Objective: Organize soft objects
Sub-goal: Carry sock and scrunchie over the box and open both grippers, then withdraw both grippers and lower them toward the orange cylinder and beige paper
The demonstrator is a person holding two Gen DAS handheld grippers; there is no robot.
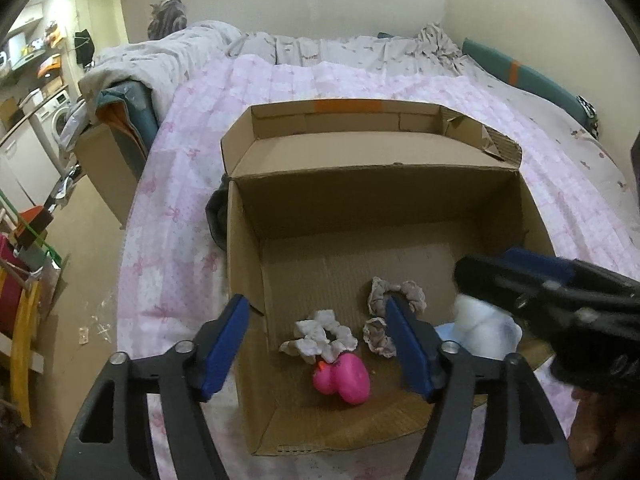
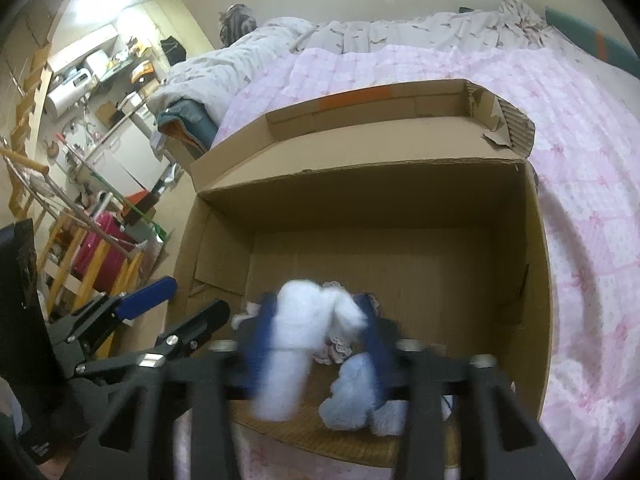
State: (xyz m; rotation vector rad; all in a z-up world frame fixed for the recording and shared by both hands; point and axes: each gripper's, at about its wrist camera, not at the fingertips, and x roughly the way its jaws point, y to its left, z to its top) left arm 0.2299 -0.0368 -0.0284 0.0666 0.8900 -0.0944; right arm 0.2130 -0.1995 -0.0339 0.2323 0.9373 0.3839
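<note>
Both sets of jaws wide, gripping nothing — left gripper (image 1: 318, 344) above scrunchies (image 1: 320, 334) and pink duck (image 1: 344, 376), right gripper (image 2: 320, 332) straddling blurred white fluffy toy (image 2: 296, 332), apparently dropping into cardboard box (image 1: 360, 200) on bed (image 1: 180, 208).

The right hand-held gripper (image 2: 318, 332) stands open over the cardboard box (image 2: 536, 280). A blurred white fluffy toy (image 2: 296, 336) lies between its fingers, a pale blue one (image 2: 352, 392) below.

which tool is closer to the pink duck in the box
Left. The left tool hangs open right above the pink duck; the right tool is off to its right, over the white fluffy toy.
</note>
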